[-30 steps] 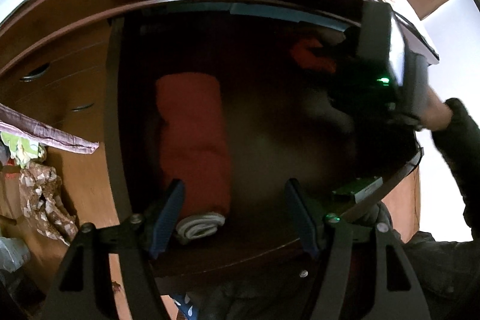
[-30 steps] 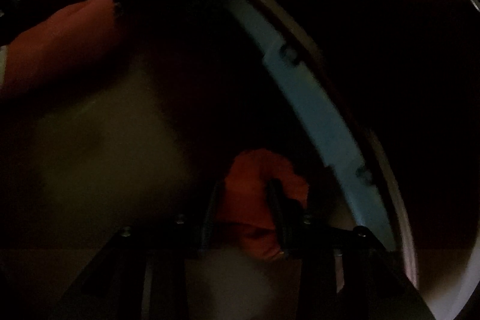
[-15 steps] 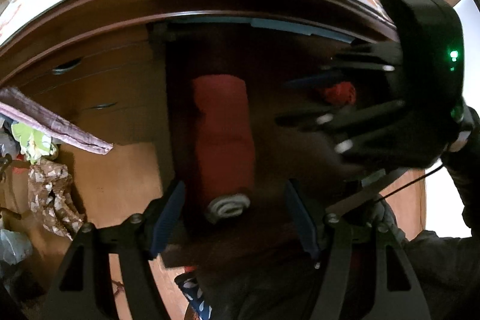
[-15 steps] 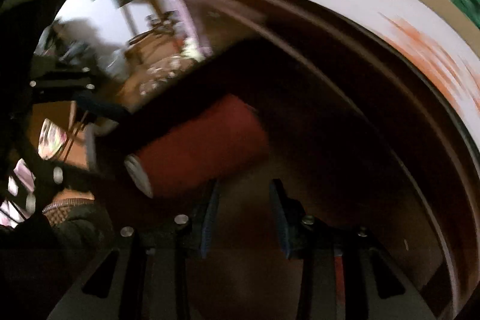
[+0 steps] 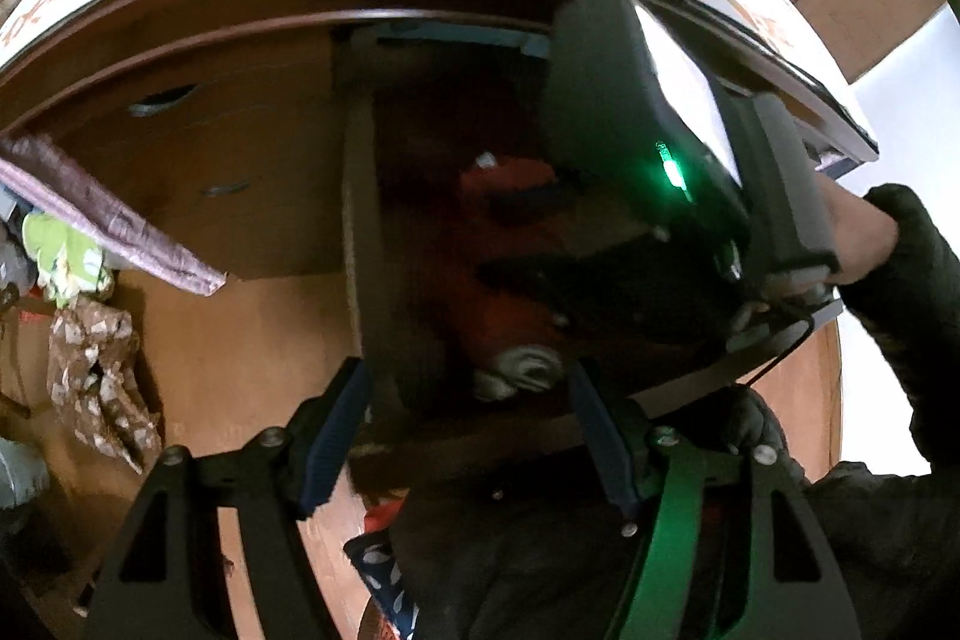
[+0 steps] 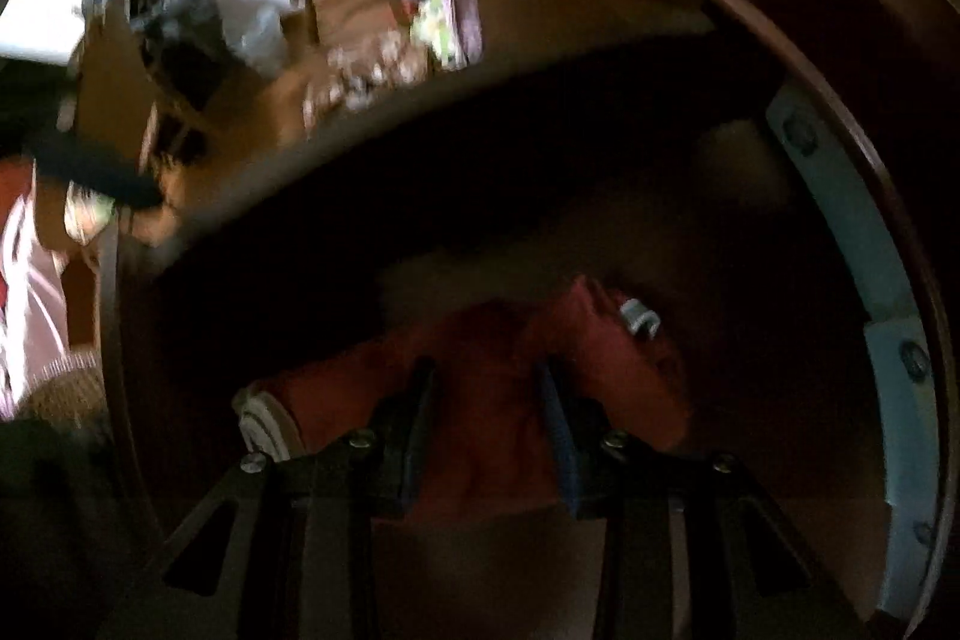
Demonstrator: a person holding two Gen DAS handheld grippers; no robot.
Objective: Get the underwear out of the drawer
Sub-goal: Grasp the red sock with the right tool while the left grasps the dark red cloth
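While the left tool (image 5: 468,436) hangs open over the drawer (image 5: 360,244), the right tool (image 6: 486,430) straddles the red underwear (image 6: 480,388). Whether it grips is unclear.

Red underwear (image 5: 510,304), rolled into a long bundle with a grey-white waistband (image 5: 522,370) at its near end, is seen lying on the floor of the open wooden drawer (image 5: 360,244), near the left wall.
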